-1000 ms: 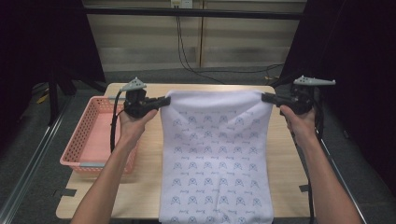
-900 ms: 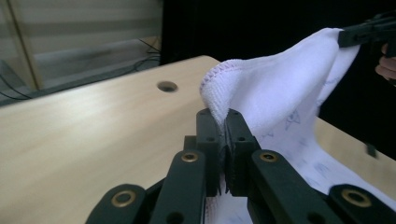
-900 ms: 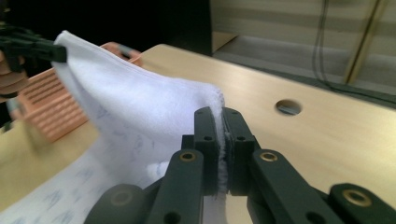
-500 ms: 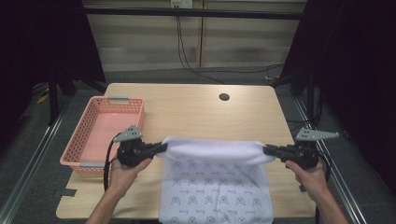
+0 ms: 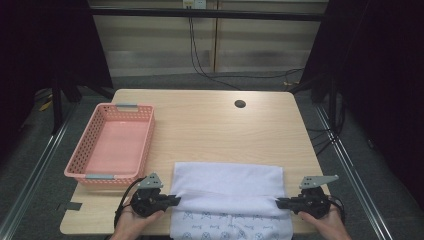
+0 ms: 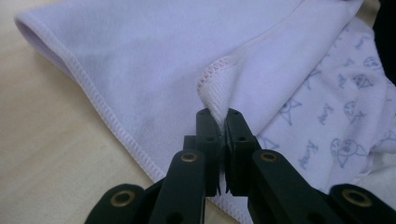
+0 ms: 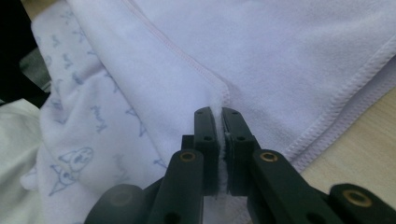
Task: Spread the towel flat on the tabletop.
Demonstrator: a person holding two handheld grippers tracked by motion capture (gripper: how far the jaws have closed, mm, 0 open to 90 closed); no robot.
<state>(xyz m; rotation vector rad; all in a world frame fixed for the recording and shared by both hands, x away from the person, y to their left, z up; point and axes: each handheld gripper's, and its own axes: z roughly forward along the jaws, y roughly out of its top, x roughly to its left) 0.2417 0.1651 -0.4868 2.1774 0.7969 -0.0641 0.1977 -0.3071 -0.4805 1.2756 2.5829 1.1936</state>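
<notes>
A white towel (image 5: 230, 187) with a pale blue print lies folded over on the near part of the wooden table (image 5: 215, 125); its printed side hangs over the front edge. My left gripper (image 5: 172, 200) is shut on the towel's left corner, where the stitched hem (image 6: 215, 88) bunches between the jaws of my left gripper (image 6: 218, 116). At the towel's right side my right gripper (image 5: 280, 202) is shut on the other corner, and the cloth (image 7: 187, 56) is pinched in the jaws of my right gripper (image 7: 219, 114). Both grippers sit low by the table's front edge.
A pink plastic basket (image 5: 85, 172) stands on the table's left side, close to my left gripper. A round cable hole (image 5: 240, 104) is at the back right. Cables run along the floor behind the table.
Both grippers have come down and toward the front edge with the towel's corners. The towel, held up and spread a second ago, now lies folded over itself on the table.
</notes>
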